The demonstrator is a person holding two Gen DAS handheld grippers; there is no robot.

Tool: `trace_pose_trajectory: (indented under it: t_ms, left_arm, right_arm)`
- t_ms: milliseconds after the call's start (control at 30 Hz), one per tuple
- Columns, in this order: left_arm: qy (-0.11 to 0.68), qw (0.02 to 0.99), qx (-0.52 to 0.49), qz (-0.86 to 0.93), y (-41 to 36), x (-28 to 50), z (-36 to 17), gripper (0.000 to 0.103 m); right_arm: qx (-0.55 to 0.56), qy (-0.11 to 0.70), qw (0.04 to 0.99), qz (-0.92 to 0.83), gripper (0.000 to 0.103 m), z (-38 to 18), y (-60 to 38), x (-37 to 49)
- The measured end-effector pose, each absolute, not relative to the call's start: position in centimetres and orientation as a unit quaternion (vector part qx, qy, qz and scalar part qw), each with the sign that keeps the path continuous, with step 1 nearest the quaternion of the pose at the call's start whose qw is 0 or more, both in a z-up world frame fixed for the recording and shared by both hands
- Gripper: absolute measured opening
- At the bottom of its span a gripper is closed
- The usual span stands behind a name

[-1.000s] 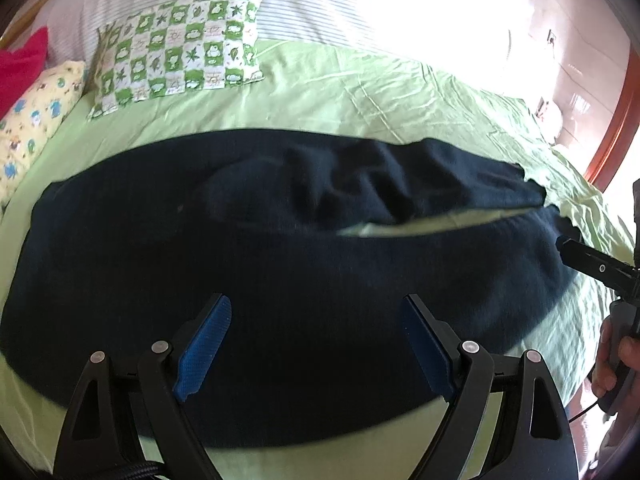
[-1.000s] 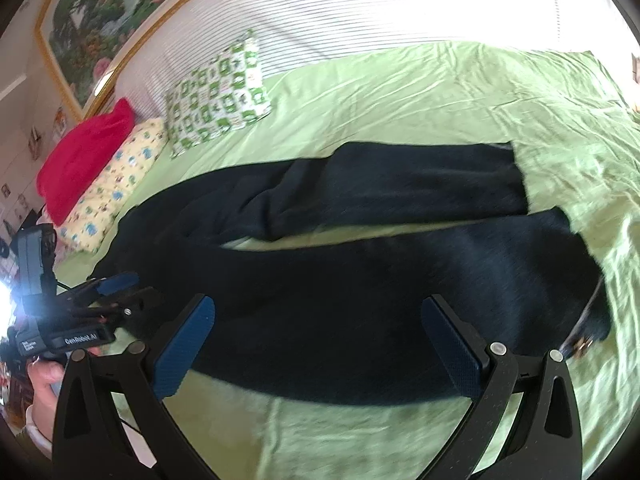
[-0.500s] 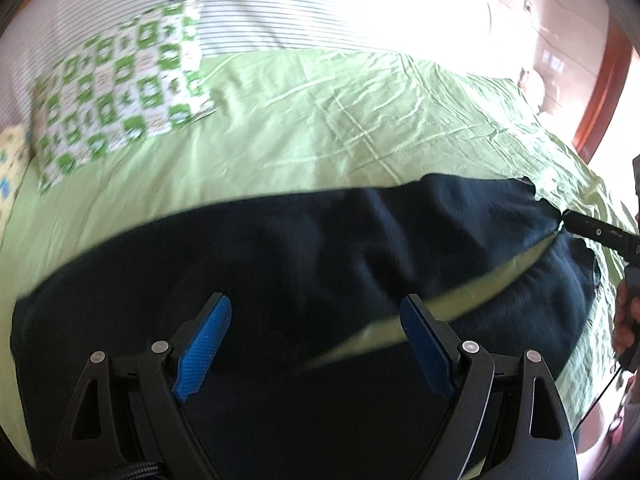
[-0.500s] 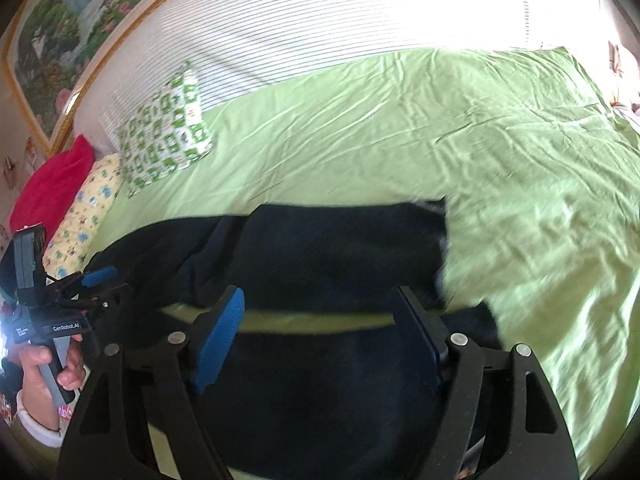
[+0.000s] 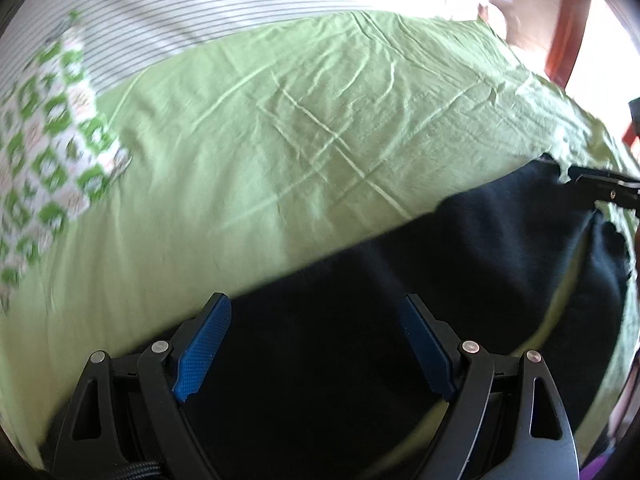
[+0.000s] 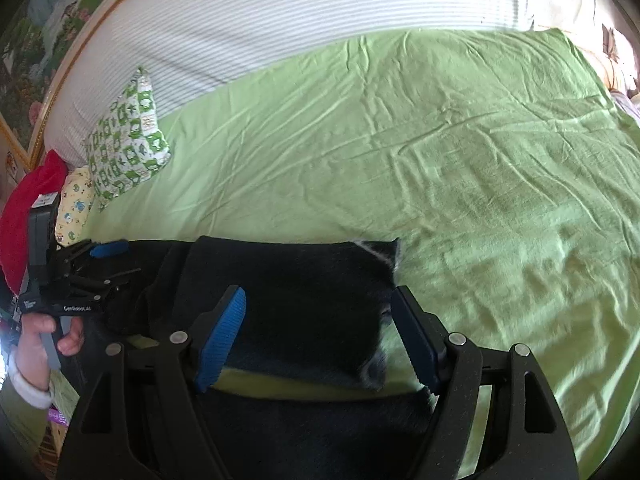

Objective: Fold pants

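Note:
Dark navy pants [image 5: 460, 264] lie spread on a green bedsheet [image 5: 300, 140], both legs pointing right with a strip of sheet between them. My left gripper [image 5: 316, 340] is open, low over the far edge of the pants near the waist. My right gripper [image 6: 318, 332] is open over the far leg's cuff end [image 6: 376, 252], its fingers on either side of the cloth. The pants also show in the right wrist view [image 6: 288, 280]. Each gripper appears in the other's view: the right one [image 5: 600, 186] at the cuffs, the left one [image 6: 80, 276] at the waist.
A green-and-white patterned pillow [image 6: 128, 152], a yellow pillow [image 6: 74, 208] and a red pillow [image 6: 24, 216] sit at the left, below a striped white headboard cover [image 6: 280, 20]. Wrinkled green sheet spreads beyond the pants. A wooden bed frame [image 5: 568, 40] is at the right.
Both grippers have moved forward and down across the pants, from the near leg to the far edge and far cuff. The right gripper's fingers have narrowed somewhat but remain open.

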State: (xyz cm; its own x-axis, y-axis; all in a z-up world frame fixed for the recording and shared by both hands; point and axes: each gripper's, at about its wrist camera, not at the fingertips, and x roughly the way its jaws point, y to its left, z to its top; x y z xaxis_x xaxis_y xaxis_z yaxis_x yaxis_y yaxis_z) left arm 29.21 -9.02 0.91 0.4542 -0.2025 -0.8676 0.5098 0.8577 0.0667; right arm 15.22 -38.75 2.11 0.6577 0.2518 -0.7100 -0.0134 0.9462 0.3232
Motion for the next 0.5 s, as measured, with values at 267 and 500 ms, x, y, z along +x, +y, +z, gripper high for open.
trace_pose_trajectory:
  t_ms: [267, 500]
  left_arm:
    - [0.528, 0.788, 0.15, -0.278, -9.0, 34.3, -1.0, 0.086]
    - [0.563, 0.749, 0.167, -0.306, -11.4, 35.3, -3.7, 0.08]
  right_arm:
    - [0.149, 0.436, 0.885, 0.063, 0.072, 1.0, -40.5, 18.2]
    - [0.157, 0.455, 0.874, 0.07, 0.058, 0.2, -40.9, 20.4]
